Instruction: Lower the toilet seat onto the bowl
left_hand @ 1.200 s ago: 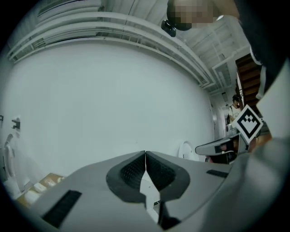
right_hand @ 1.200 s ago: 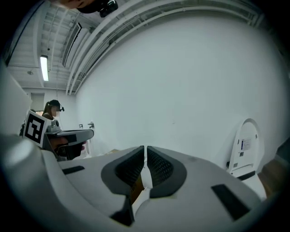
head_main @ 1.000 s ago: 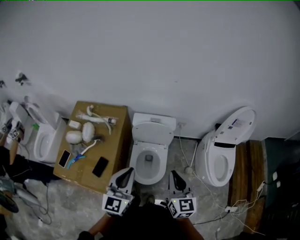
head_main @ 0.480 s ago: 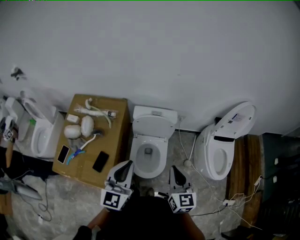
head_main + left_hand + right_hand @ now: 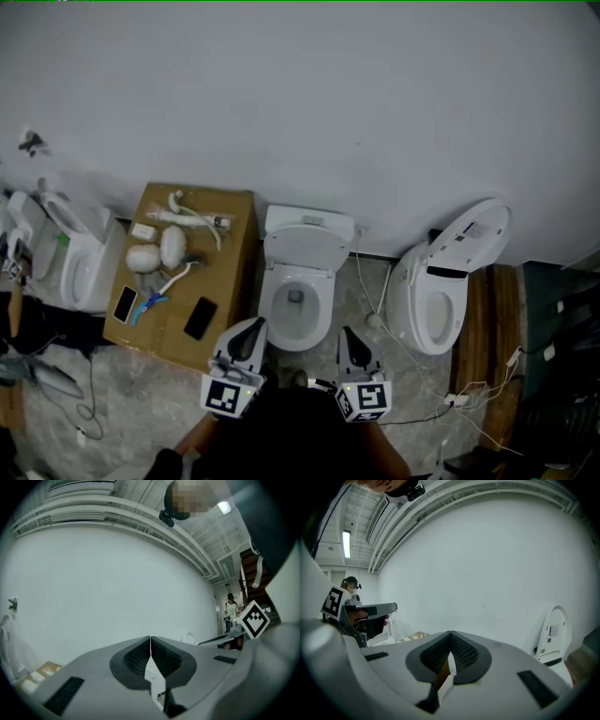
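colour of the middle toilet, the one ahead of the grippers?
White: the toilet shows best in the head view.

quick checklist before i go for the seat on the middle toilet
1. Middle toilet straight ahead of both grippers: ok.
2. Toilet seat down on the bowl: not ok, it looks raised upright.
3. Left gripper free: ok, jaws shut on nothing.
4. Right gripper free: ok, jaws shut on nothing.
5. A gripper at the toilet seat: not ok, both are short of the bowl, close to the person.
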The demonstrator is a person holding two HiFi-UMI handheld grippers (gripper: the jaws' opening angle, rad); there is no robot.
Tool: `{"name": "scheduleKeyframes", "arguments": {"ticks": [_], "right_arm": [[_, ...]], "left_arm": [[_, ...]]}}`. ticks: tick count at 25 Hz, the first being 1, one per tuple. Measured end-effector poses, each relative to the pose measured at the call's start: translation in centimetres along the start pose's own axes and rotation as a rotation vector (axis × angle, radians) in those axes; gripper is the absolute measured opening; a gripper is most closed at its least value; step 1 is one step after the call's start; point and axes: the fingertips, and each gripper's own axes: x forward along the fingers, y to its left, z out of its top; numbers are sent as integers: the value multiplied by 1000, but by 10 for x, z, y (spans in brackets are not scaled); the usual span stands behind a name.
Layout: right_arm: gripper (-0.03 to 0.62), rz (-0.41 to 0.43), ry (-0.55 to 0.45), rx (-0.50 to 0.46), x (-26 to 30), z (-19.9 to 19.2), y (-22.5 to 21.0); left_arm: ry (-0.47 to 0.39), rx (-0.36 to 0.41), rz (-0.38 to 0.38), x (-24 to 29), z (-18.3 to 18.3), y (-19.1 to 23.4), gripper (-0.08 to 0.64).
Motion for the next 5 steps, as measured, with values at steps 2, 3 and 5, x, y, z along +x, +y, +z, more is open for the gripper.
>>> {"name": "scheduleKeyframes", "arguments": {"ticks": [2, 3, 5], "right_arm": [[23, -2, 5, 2, 1, -1, -1], [23, -2, 7, 2, 2, -1, -1], [23, -1, 9, 3, 2, -2, -1]], "left_arm": [[0, -5, 0, 1, 0, 0, 25], [0, -8, 0, 2, 0, 0, 25], [2, -13, 1, 2, 0, 1, 25]]}}
